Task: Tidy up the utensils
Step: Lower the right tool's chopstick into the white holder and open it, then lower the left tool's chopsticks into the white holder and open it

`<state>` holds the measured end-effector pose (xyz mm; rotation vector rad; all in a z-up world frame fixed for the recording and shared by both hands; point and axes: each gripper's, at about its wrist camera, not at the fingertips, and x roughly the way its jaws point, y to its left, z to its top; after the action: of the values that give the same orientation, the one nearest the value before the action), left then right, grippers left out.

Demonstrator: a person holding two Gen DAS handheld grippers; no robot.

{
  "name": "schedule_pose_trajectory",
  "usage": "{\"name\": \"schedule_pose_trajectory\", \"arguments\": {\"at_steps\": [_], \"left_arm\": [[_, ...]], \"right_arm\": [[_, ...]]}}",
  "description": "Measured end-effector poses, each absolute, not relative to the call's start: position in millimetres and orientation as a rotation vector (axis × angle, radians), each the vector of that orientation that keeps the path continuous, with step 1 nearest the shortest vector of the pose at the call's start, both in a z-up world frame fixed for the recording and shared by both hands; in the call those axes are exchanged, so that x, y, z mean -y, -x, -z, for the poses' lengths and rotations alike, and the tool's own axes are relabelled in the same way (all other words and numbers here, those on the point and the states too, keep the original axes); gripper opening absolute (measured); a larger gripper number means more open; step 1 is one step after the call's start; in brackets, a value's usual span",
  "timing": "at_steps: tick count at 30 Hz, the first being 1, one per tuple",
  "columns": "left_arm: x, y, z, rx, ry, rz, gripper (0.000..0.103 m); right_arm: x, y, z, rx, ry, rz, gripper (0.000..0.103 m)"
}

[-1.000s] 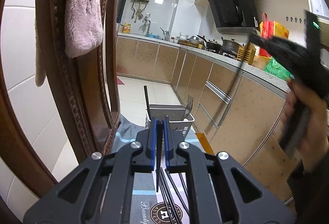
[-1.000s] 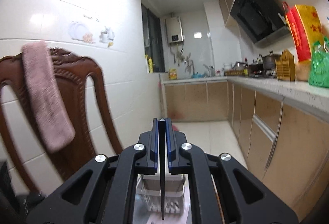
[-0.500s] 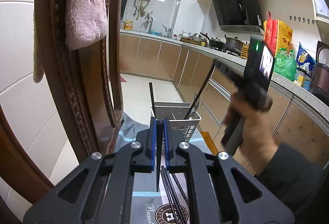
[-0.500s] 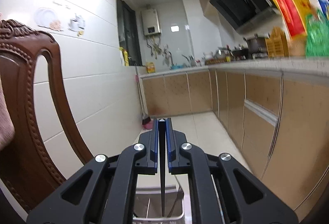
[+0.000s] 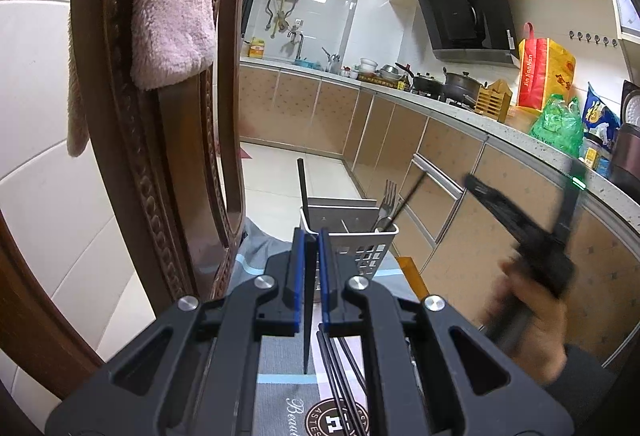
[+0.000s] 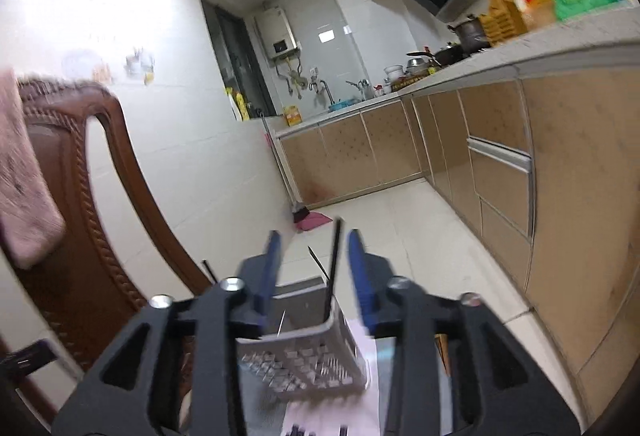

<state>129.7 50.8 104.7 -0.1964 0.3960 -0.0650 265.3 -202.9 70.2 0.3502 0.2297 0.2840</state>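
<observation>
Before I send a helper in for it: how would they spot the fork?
Find the carved wooden chair with the pink towel; beside it stands a white perforated utensil caddy. The fork stands upright in its right-hand compartment, tines up. It is the only silver, pronged piece there; everything else sticking out of the caddy is a thin black chopstick.

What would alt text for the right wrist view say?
The right gripper, jaws just opened, hovers over a grey utensil caddy, a black chopstick standing free between its fingers. Brown chair left, kitchen cabinets right.
</observation>
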Motion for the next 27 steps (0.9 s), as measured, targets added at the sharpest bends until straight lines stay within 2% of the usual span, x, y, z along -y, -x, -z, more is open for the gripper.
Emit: {"name": "schedule_pose_trajectory", "arguments": {"at_steps": [2, 5, 8, 12, 15, 20, 27], "left_arm": [[-51, -128, -110, -0.382, 0.203, 0.073, 0.007], [-49, -126, -132, -0.330, 0.220, 0.076, 0.007], [-45, -132, -167, -0.253, 0.236, 0.067, 0.007], [-36, -154, -209, -0.172, 0.255, 0.056, 0.007], [-26, -174, -225, -0.105, 0.218, -0.004, 0.007], [-24, -223, -207, -0.127, 0.227, -0.054, 0.007], [-30, -275, -152, -0.151, 0.285, -0.091, 0.007]], "right_arm": [[225, -234, -64, -0.211, -0.407, -0.282, 0.053], [261, -186, -39, -0.199, -0.518, -0.230, 0.064], [285, -175, -19, -0.255, -0.649, -0.196, 0.065], [281, -180, -24, -0.229, -0.537, -0.176, 0.065], [284, -188, -17, -0.260, -0.572, -0.190, 0.065], [284, -193, -17, -0.274, -0.567, -0.225, 0.065], [288, -197, -18, -0.282, -0.560, -0.248, 0.065]]}}
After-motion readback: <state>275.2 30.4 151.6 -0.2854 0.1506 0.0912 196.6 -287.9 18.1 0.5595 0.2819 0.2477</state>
